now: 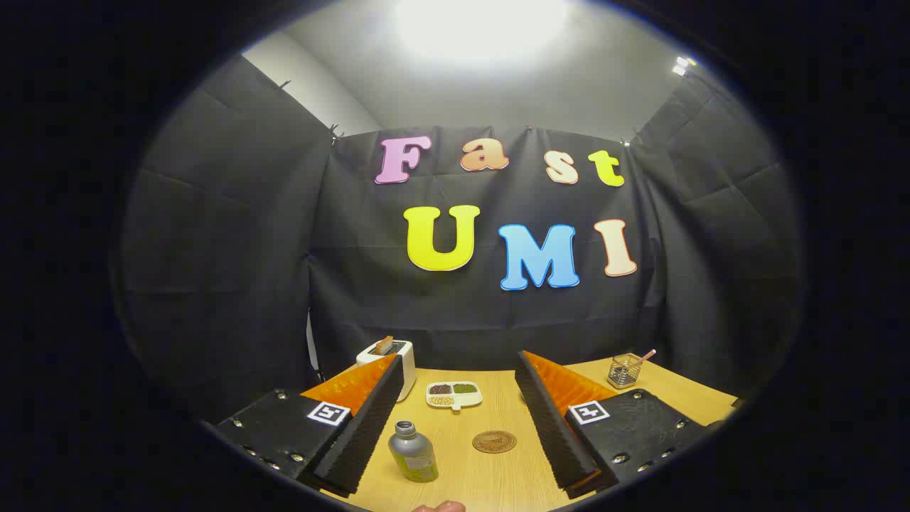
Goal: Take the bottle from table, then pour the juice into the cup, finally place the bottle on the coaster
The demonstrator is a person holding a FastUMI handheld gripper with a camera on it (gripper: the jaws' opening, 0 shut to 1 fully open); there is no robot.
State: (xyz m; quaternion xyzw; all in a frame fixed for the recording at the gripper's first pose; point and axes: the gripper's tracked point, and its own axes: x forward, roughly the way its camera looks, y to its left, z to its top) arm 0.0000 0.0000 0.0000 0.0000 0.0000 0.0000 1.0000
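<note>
Gripper [462, 441] level above table [483, 483], fingers spread wide, gripping nothing. Bottle [412, 451] upright between them at 11 o'clock; coaster [494, 441] at 1 o'clock, near bottle.

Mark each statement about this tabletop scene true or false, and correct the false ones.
1. The bottle stands upright on the table. True.
2. The gripper is shut on the bottle. False: the jaws are open, and the bottle stands between them, untouched.
3. The round coaster has nothing on it. True.
4. The toaster stands right beside the mesh pen holder. False: they sit at opposite sides of the table's far end.
5. A divided dish of grains lies beyond the bottle. True.
</note>
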